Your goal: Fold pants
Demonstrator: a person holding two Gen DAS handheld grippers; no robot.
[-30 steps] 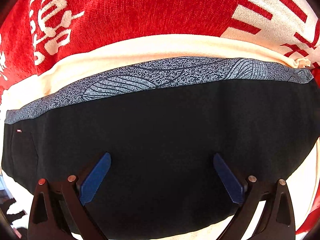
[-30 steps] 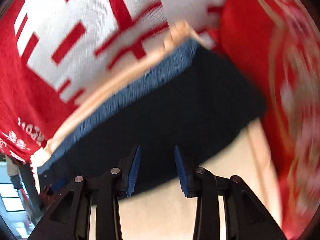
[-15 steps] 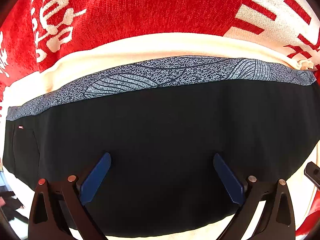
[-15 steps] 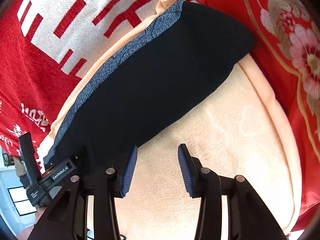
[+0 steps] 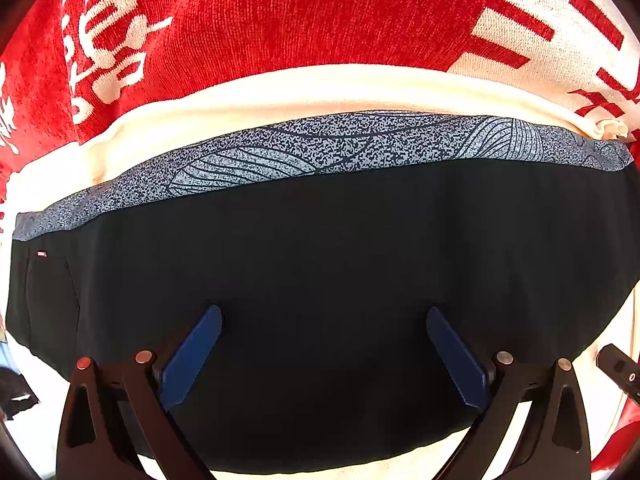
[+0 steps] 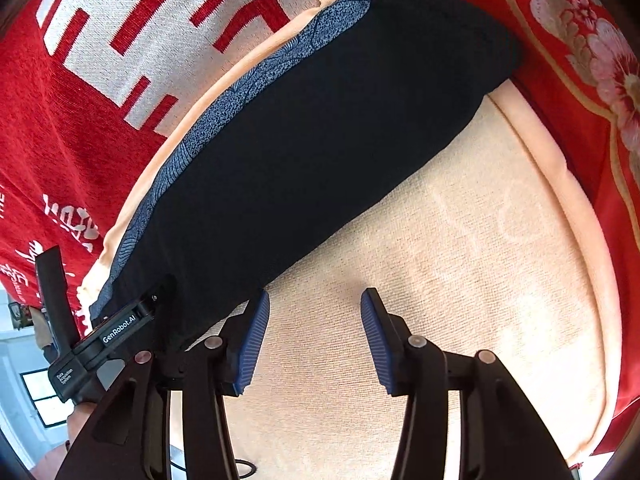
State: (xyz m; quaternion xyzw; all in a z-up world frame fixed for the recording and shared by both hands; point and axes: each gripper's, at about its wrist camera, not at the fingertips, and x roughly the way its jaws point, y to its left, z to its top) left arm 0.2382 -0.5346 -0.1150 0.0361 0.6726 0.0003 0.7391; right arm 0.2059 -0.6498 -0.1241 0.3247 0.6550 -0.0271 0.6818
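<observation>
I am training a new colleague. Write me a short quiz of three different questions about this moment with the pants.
1. True or false: the black pants lie on a cream towel.
2. What does the right gripper hold? A) the pants B) nothing C) the red blanket
3. Fill in: the patterned grey band runs along the pants' ____ edge in the left wrist view.

Key: 1 true; 2 B, its fingers are opening over bare towel; 3 upper.

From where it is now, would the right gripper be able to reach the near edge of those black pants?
Probably yes. The right gripper hangs over bare cream towel, its jaws opening with nothing between them, and the pants edge lies just beyond its left finger with nothing between.
</observation>
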